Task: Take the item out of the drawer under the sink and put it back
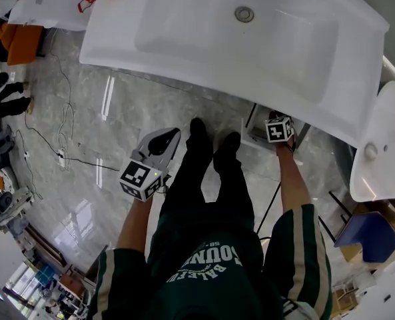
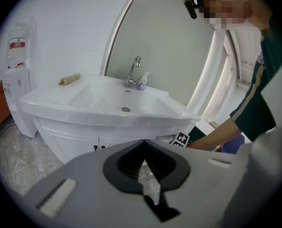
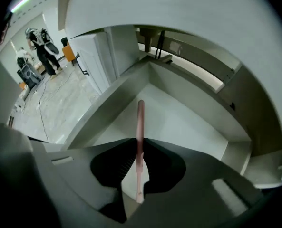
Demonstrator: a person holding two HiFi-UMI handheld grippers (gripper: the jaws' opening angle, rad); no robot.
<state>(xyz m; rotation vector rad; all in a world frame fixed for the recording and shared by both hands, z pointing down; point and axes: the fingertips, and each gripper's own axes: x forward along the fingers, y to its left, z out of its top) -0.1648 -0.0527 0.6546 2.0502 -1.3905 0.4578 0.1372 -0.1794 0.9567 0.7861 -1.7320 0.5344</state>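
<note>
Under the sink (image 1: 250, 39), the right tongs (image 3: 139, 148) are pinched nearly shut on a thin pink stick (image 3: 140, 120), which points down over the bare floor of the open drawer (image 3: 183, 122). To put it back well, I'd lower it until it lies flat, clear of the walls, before letting go. The left tongs (image 2: 148, 175), closed on nothing, hang out in front of the sink.

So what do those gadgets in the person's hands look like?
The left gripper and right gripper are pale grey moulded shells, dark around the jaws, each carrying a white cube with black square markers. Sleeves: dark green, cream stripes.
</note>
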